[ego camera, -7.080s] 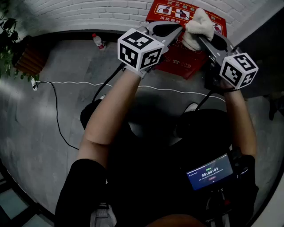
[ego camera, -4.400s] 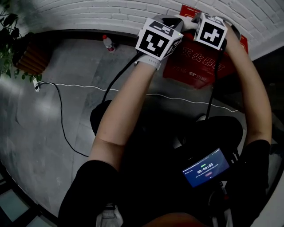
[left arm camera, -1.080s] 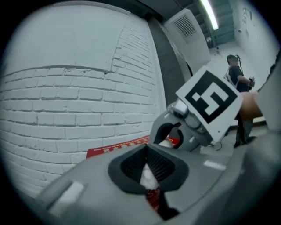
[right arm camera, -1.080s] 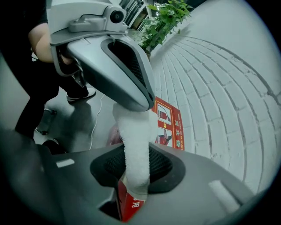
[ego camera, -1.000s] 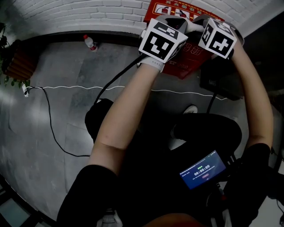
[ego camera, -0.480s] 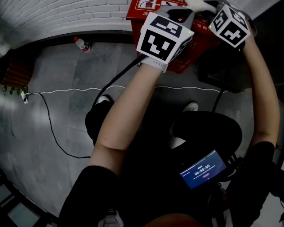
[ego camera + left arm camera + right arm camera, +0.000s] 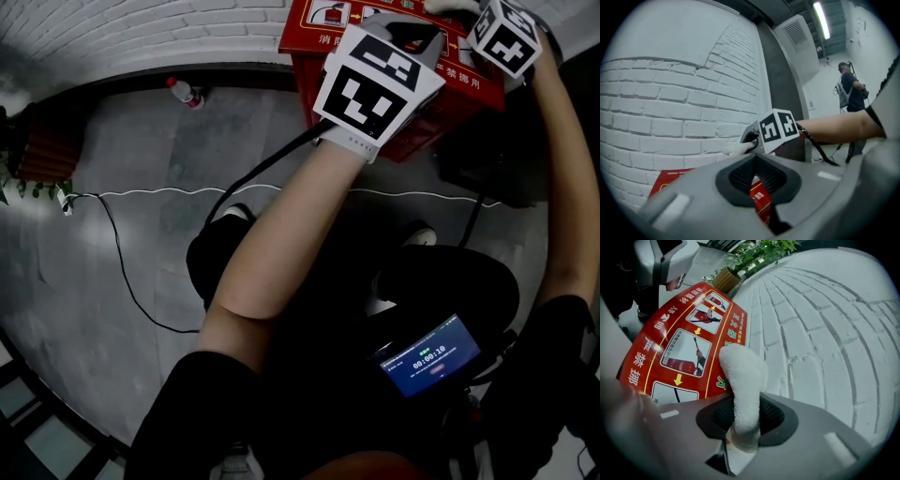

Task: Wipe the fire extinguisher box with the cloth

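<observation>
The red fire extinguisher box [image 7: 328,37] stands against the white brick wall, its lid label [image 7: 689,343] showing pictures and yellow arrows. My right gripper [image 7: 461,9] is shut on the white cloth [image 7: 743,385], whose free end rests on the lid's far edge by the wall. The left gripper view shows that cloth [image 7: 738,149] poking out past the right gripper's marker cube [image 7: 778,131]. My left gripper [image 7: 412,33] hovers over the box's near part; its jaws [image 7: 757,157] are shut with nothing between them, and the red box [image 7: 759,206] shows beyond them.
A plastic bottle [image 7: 185,92] lies by the wall left of the box. A white cable [image 7: 187,192] crosses the grey floor. A potted plant [image 7: 37,159] stands at far left. Something dark [image 7: 487,150] sits right of the box. A person [image 7: 851,93] stands in the background.
The right gripper has carried the cloth farther back and right across the lid, toward the wall. The left gripper has stayed over the box's front.
</observation>
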Demonstrator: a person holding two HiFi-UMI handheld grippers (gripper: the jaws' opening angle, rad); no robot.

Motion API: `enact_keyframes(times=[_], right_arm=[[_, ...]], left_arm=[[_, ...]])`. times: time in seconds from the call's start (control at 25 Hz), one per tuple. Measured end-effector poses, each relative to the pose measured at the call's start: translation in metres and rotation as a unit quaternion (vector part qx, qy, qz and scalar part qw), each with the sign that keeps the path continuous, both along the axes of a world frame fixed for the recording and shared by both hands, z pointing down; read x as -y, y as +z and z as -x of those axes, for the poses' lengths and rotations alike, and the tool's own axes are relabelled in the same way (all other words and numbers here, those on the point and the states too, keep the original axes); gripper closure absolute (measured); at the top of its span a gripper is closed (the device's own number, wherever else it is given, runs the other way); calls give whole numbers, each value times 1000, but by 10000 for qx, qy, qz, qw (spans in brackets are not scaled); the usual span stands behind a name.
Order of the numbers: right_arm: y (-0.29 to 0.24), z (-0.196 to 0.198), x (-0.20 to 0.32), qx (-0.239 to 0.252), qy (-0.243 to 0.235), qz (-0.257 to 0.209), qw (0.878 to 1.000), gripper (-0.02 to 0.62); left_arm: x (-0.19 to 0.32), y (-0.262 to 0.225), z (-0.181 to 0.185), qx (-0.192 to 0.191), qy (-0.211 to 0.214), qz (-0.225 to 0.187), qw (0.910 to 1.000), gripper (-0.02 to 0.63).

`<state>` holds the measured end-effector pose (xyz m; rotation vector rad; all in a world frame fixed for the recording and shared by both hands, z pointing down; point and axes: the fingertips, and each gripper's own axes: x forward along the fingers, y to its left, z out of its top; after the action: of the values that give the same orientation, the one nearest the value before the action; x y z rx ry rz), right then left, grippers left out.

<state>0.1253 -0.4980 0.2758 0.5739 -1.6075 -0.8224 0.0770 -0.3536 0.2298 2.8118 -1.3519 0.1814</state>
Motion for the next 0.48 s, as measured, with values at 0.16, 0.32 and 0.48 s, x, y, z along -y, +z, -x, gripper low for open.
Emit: enact_keyframes(times=[0.16,0.32,0.48], right_arm=[[12,-4,-10,-123,-105,387,9991,479],[10,-8,-24,-280,-111,773,9966,480],[15,-15,-47,-329,-58,1105,9933,480]], left_arm=[[-1,1,-6,23,105,5,9999,604],[-5,4,-3,77,95,46,9999,604],[-13,2,-2,39,72,60,9999,604]])
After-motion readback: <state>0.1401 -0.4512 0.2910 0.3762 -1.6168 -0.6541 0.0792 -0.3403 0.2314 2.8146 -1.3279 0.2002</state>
